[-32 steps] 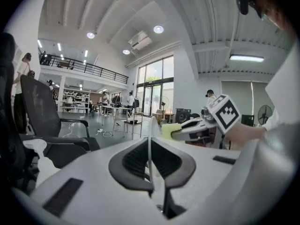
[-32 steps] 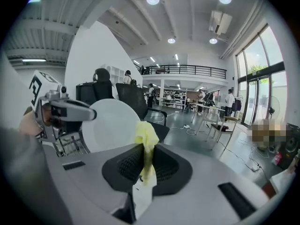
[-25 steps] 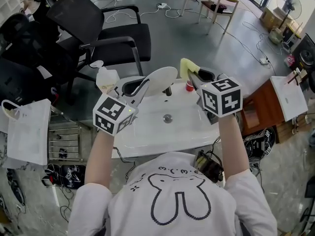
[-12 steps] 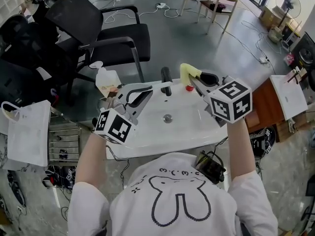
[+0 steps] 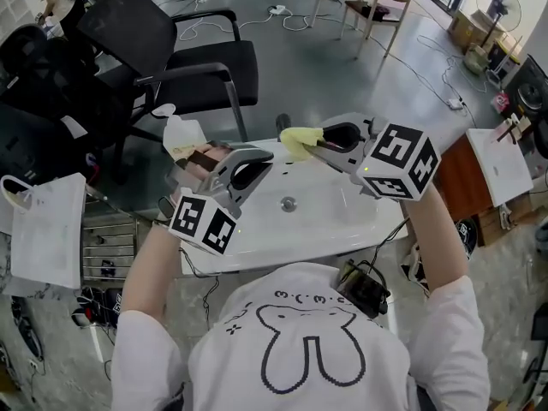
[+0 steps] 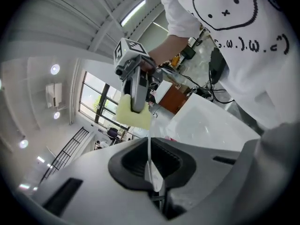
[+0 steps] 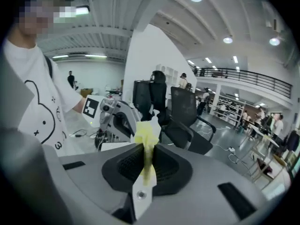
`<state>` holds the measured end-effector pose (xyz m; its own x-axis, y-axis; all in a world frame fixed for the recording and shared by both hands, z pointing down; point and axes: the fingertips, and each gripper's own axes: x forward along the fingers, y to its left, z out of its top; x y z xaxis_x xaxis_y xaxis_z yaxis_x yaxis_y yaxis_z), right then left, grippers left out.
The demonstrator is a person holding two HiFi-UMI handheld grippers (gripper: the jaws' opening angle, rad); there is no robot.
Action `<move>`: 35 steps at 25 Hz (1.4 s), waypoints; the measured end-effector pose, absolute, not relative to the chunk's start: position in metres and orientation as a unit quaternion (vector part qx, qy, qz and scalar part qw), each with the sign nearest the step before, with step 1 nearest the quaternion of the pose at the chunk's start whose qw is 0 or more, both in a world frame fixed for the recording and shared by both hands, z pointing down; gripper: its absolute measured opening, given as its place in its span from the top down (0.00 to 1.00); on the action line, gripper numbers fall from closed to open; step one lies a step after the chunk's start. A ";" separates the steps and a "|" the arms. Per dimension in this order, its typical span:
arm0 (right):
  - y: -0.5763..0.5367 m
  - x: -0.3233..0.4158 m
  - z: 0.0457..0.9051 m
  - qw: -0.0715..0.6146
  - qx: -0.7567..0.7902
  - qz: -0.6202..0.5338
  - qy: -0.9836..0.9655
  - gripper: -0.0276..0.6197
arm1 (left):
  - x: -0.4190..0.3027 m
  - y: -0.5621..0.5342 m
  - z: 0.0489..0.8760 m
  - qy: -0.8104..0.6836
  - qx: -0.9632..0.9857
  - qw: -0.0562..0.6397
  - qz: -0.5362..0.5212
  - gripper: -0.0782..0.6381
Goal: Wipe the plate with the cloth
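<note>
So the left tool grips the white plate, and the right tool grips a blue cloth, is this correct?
Not quite: the cloth is yellow, not blue, as the right gripper view shows. The right tool does grip it, and the left tool grips the white plate.

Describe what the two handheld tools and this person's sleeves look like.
Both the left tool and the right tool have grey moulded bodies with black ribbed insets. Each carries a white cube with black square markers: left cube, right cube. The person wears a white short-sleeved T-shirt with a black rabbit outline.
</note>
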<state>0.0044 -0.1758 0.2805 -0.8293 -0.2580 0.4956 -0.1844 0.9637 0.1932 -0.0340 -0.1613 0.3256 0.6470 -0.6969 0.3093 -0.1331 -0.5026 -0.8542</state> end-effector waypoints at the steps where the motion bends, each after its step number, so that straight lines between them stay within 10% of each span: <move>1: -0.170 0.001 0.284 0.282 0.091 -0.078 -0.952 0.88 | -0.032 -0.161 0.325 0.256 -0.799 0.431 -0.332 0.87; 22: -0.212 0.026 0.368 0.479 0.040 -0.086 -0.873 0.88 | -0.025 -0.158 0.324 0.246 -0.775 0.468 -0.347 0.87; 35: -0.227 0.016 0.344 0.428 0.058 -0.043 -0.901 0.88 | -0.025 -0.153 0.325 0.241 -0.781 0.462 -0.344 0.87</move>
